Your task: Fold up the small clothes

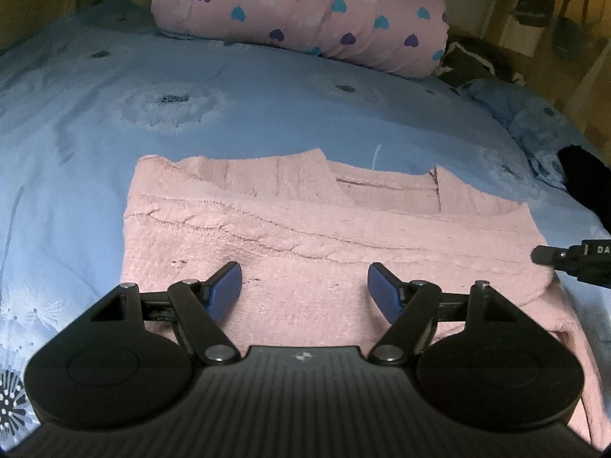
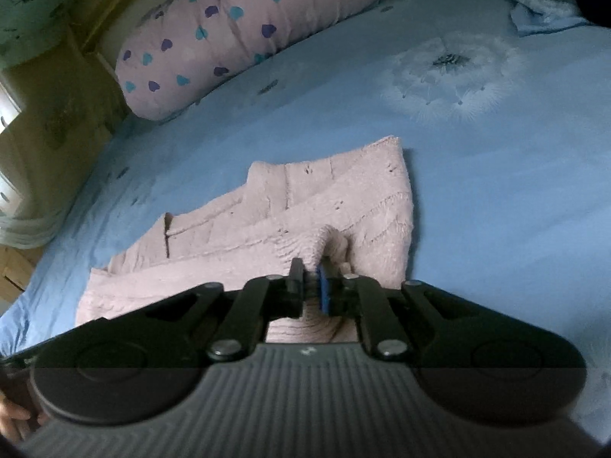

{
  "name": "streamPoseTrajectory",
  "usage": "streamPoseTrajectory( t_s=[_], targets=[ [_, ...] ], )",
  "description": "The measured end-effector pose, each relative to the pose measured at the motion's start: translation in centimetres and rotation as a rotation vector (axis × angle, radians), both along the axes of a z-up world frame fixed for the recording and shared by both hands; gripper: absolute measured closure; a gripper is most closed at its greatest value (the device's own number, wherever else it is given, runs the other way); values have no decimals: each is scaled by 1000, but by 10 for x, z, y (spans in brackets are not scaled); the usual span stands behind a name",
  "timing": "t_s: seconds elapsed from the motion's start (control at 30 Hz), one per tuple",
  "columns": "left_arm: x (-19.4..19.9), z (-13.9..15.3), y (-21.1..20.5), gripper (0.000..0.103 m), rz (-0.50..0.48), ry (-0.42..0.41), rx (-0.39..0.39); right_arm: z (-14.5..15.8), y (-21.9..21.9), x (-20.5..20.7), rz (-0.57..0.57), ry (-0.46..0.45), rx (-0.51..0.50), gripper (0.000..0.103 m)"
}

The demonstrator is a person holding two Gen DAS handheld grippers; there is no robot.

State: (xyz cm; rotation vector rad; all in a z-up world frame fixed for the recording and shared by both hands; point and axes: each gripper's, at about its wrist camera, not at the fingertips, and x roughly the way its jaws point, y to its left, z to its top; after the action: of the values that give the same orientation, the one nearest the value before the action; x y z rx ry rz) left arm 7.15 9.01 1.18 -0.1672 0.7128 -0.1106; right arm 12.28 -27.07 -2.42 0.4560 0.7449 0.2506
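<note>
Pinching a raised ridge of the pink cable-knit sweater (image 2: 267, 229), right tongs (image 2: 311, 286) shut tight on the wool near its edge. Hovering spread wide over the same sweater, left tongs (image 1: 304, 286), blue pads (image 1: 229, 286) apart with nothing between them. Lying partly folded on the light blue bedspread printed with white dandelions (image 1: 267, 107), collar end away from both tongs. Poking in at the right edge of the left view, tip of the right tongs, just beside the sweater's corner. Further back, well apart from the sweater, a rolled pink blanket dotted with blue and purple hearts (image 1: 298, 11). Beyond it, wooden furniture, blurred. No containers to tell of.
</note>
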Motion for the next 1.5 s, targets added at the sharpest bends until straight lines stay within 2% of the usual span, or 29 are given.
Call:
streamPoseTrajectory(
  t_s=[0.1, 0.17, 0.2, 0.33, 0.5, 0.57, 0.7, 0.9, 1.1, 1.23, 1.5],
  targets=[
    [-10, 4, 5, 26, -8, 1, -16, 9, 2, -15, -31, -5, -10, 77],
    [-22, 9, 7, 26, 0, -7, -19, 16, 2, -30, -39, -28, -23, 57],
    [-27, 11, 7, 26, 7, -7, -22, 21, 3, -42, -39, -44, -36, 55],
    [-55, 20, 10, 25, 36, 7, -20, 34, 1, -75, -13, -81, -66, 54],
    [-100, 30, 13, 25, 81, 13, 9, 44, 1, -118, 6, -83, -85, 54],
    [-119, 36, 13, 25, 107, 14, -4, 44, 3, -134, 4, -79, -101, 54],
    [-154, 50, 6, 25, 98, 16, -14, 42, 14, -164, -5, -93, -162, 54],
    [-200, 66, -10, 25, 65, 5, 58, 40, 28, -204, 60, -112, -128, 53],
    [-232, 58, -18, 24, 46, 9, 84, 40, 41, -235, 113, -122, -139, 53],
    [-245, 44, -14, 24, 47, 44, 67, 36, 49, -249, 119, -122, -168, 54],
    [-267, 19, -15, 23, 17, 94, 81, 32, 70, -271, 179, -147, -236, 45]
  ],
)
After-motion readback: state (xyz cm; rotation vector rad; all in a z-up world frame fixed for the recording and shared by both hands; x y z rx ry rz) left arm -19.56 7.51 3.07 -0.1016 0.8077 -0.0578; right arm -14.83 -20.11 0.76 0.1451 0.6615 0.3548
